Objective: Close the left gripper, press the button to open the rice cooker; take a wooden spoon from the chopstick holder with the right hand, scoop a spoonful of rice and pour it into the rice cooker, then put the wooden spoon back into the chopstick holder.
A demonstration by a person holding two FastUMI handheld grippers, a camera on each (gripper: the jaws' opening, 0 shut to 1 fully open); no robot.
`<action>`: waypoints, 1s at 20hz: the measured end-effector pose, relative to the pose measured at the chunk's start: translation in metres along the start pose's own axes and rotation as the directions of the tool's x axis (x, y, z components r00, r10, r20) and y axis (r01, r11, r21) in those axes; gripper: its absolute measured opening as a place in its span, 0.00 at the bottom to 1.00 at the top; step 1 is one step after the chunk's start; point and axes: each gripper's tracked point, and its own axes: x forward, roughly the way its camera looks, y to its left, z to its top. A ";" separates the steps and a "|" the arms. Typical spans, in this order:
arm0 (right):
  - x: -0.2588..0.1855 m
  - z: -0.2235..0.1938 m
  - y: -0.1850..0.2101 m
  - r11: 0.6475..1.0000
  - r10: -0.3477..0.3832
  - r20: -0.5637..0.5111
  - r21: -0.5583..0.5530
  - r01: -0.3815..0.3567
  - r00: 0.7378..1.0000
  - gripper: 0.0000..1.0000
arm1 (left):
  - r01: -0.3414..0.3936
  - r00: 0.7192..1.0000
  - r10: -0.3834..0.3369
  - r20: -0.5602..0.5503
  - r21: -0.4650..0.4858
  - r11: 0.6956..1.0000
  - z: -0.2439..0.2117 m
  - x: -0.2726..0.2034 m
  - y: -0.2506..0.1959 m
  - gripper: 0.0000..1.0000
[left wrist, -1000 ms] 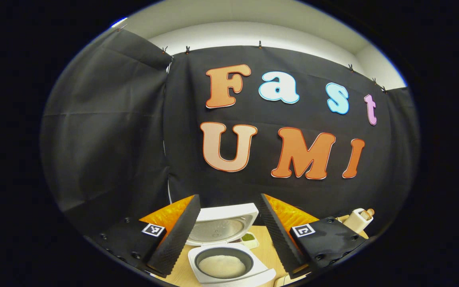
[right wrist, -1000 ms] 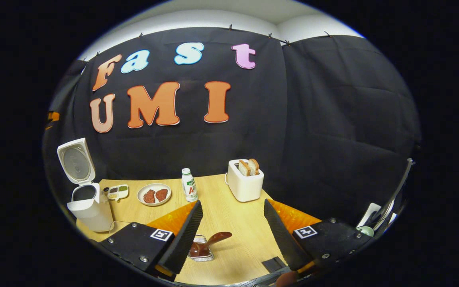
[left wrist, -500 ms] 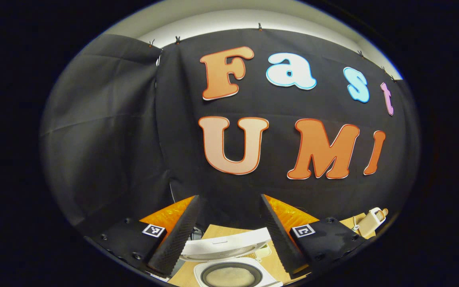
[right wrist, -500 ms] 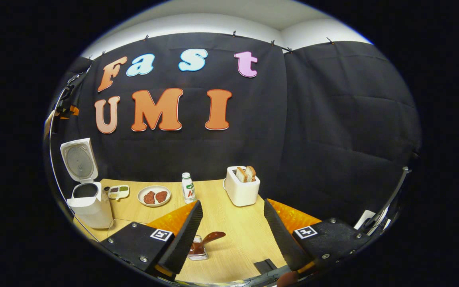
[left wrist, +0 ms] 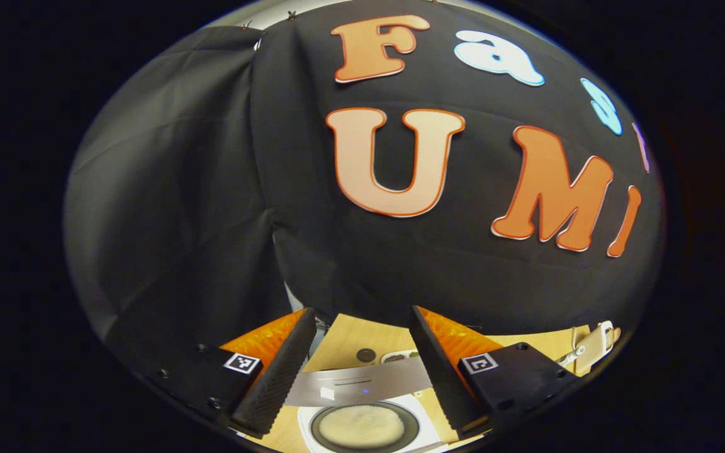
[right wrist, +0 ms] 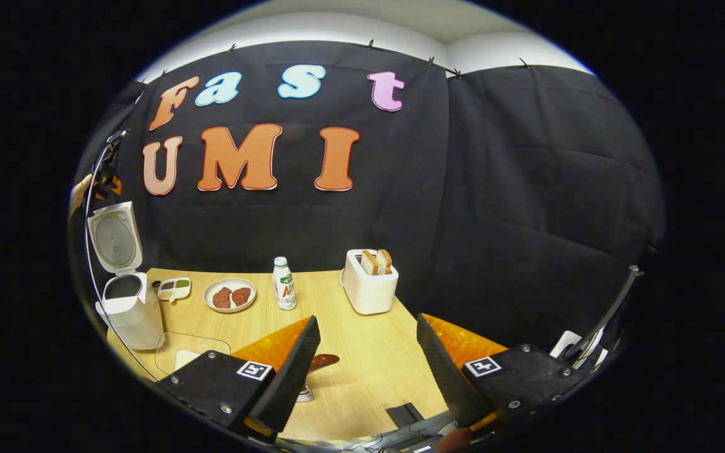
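In the left gripper view the rice cooker (left wrist: 362, 423) at bottom centre is cut off by the lower edge, and its raised lid (left wrist: 356, 384) shows edge-on as a blurred grey band. A small dish (left wrist: 398, 356) behind the lid is mostly hidden. In the right gripper view, at bottom centre, the wooden spoon (right wrist: 320, 363) and the chopstick holder (right wrist: 304, 395) are largely covered by a finger of the right tongs (right wrist: 362, 358). The contents of the small tray (right wrist: 174, 289) at left are too small to tell.
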 end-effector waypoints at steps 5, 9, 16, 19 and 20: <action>0.008 0.005 -0.004 1.000 0.005 0.002 -0.018 -0.005 1.000 0.95 | -0.007 0.998 0.001 -0.070 -0.085 0.996 -0.029 0.000 0.006 1.00; 0.014 0.011 0.001 0.999 0.045 0.007 -0.030 -0.044 0.999 0.96 | -0.004 0.998 0.000 -0.062 -0.061 0.998 -0.036 -0.021 0.003 1.00; 0.022 0.039 0.006 0.987 0.155 0.057 -0.060 -0.152 0.986 0.96 | 0.032 0.997 -0.036 -0.066 -0.068 0.997 -0.075 -0.069 -0.009 1.00; 0.026 0.051 0.009 0.978 0.201 0.067 -0.068 -0.196 0.977 0.96 | 0.035 0.994 -0.044 -0.099 -0.089 0.995 -0.111 -0.087 -0.009 1.00; 0.026 0.054 0.010 0.974 0.217 0.068 -0.077 -0.212 0.974 0.96 | 0.040 0.992 -0.051 -0.113 -0.095 0.995 -0.129 -0.092 -0.010 1.00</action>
